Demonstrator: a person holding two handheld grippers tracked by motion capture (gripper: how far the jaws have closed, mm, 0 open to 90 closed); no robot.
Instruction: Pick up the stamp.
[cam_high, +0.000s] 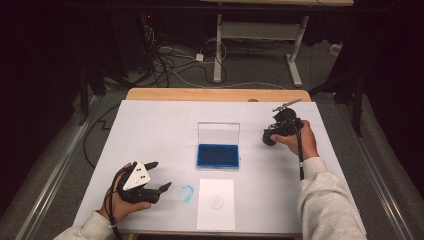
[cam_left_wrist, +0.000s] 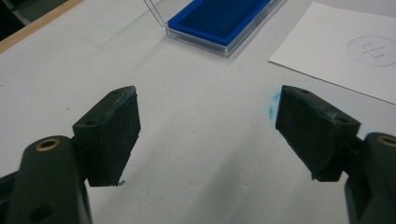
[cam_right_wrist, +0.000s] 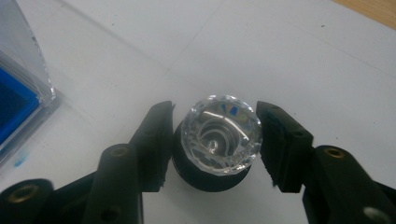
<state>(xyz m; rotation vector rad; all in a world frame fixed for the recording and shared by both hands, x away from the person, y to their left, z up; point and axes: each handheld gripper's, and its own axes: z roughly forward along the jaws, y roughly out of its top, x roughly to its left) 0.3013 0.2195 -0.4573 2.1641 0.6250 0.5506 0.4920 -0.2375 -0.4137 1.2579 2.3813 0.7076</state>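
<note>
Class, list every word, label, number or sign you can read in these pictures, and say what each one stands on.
No words, brands or numbers can be read anywhere.
Sheet of paper: one faint round printed mark, a circle with a cross-like sign inside; too pale to read as a character.
Blue ink pad, its clear lid and the stamp with the faceted clear knob: no lettering shows.
</note>
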